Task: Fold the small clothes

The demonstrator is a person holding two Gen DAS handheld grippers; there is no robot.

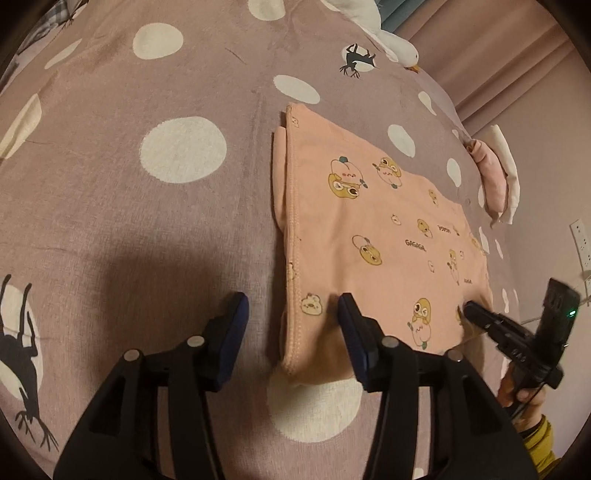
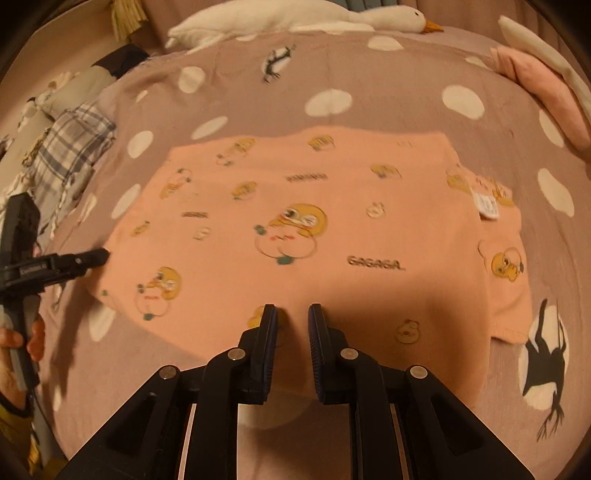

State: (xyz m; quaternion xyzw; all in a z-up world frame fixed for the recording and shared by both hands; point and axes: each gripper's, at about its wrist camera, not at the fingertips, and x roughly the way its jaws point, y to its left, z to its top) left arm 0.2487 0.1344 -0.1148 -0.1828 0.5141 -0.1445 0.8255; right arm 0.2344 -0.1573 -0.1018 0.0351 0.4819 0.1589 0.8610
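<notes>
Garment (image 2: 295, 229) just beyond right tool (image 2: 292, 314)

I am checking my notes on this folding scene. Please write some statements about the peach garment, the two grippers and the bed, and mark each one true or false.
1. The peach garment lies flat on a dotted bed cover. True.
2. The left gripper has its jaws apart. True; one finger is over the cover, the other over the garment's edge.
3. The right gripper has lifted the garment high off the bed. False; the garment lies on the cover.
4. A white toy goose lies at the far side of the bed. True.
5. The garment is plain, without any print. False; it has cartoon ducks and the word GAGAGA.
</notes>
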